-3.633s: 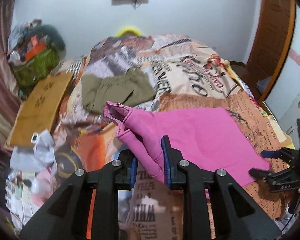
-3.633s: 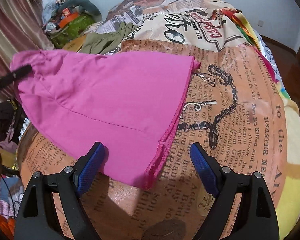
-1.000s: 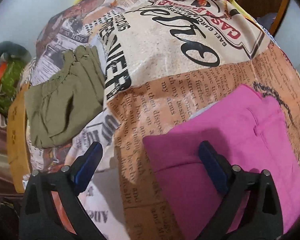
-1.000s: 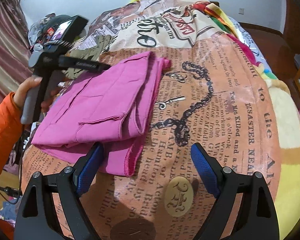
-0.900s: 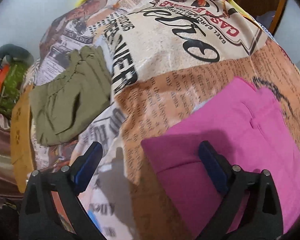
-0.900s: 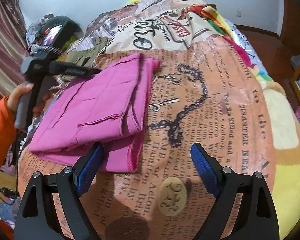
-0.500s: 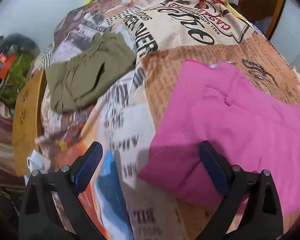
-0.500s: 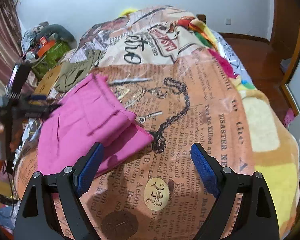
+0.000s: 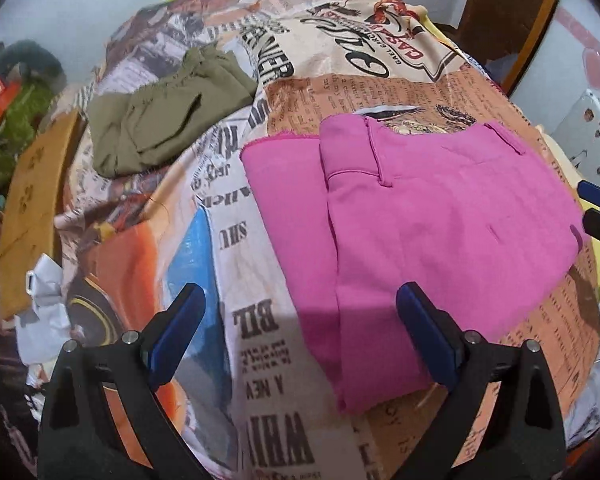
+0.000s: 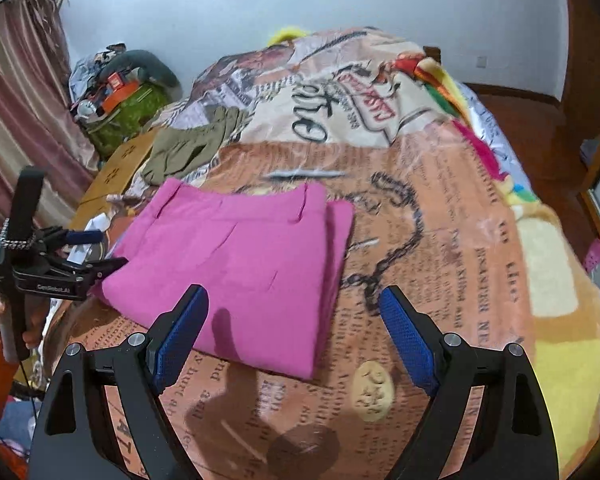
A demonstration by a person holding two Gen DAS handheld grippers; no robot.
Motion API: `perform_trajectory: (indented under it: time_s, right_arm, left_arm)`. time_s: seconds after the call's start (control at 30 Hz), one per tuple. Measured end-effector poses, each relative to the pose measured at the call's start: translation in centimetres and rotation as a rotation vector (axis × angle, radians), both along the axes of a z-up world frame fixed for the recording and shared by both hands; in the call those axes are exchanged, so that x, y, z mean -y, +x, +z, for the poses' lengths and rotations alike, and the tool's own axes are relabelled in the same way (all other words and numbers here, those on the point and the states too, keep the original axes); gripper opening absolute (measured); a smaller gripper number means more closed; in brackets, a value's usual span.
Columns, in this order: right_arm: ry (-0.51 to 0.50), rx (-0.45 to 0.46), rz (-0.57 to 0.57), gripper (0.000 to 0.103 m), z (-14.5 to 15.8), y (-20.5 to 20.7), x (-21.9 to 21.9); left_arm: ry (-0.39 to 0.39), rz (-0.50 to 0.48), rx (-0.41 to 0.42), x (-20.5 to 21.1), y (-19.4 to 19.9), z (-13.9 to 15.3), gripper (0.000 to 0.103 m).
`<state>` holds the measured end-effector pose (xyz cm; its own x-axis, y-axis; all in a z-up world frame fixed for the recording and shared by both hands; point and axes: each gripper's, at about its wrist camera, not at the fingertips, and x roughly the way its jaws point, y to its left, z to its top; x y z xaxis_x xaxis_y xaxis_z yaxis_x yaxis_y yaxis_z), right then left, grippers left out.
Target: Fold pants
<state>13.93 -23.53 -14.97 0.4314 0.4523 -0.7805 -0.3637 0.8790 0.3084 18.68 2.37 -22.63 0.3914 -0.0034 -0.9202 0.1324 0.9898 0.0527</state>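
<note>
Bedspread bears folded pink pants; olive garment, seemingly folded.

The left gripper hangs with its jaws spread wide, both blue-padded fingers clear of anything and nothing between them. The right gripper is likewise spread wide and empty, its pads apart. From the right wrist view, the left gripper sits to the left of the right claw, gripped by a hand in an orange sleeve.
</note>
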Motion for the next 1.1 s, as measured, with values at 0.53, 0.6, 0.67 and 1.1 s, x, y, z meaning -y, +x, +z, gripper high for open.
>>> perform_trajectory:
  time_s: [0.53, 0.6, 0.67, 1.1]
  right_arm:
    - [0.006, -0.037, 0.063, 0.043, -2.1, -0.8, -1.4]
    - [0.004, -0.042, 0.063, 0.043, -1.9, -0.6, -1.4]
    - [0.004, -0.052, 0.061, 0.044, -1.6, -0.4, -1.2]
    - [0.011, -0.002, 0.012, 0.044, 0.3, 3.7, -0.2]
  left_arm:
    - [-0.069, 0.104, -0.004, -3.6, -2.5, -1.2, 0.098]
    - [-0.052, 0.105, -0.004, -3.3, -2.3, -0.9, 0.098]
    - [-0.031, 0.109, 0.012, -3.2, -2.0, -0.4, 0.098]
    - [-0.033, 0.081, 0.145, -0.8, 3.6, 3.8, 0.098]
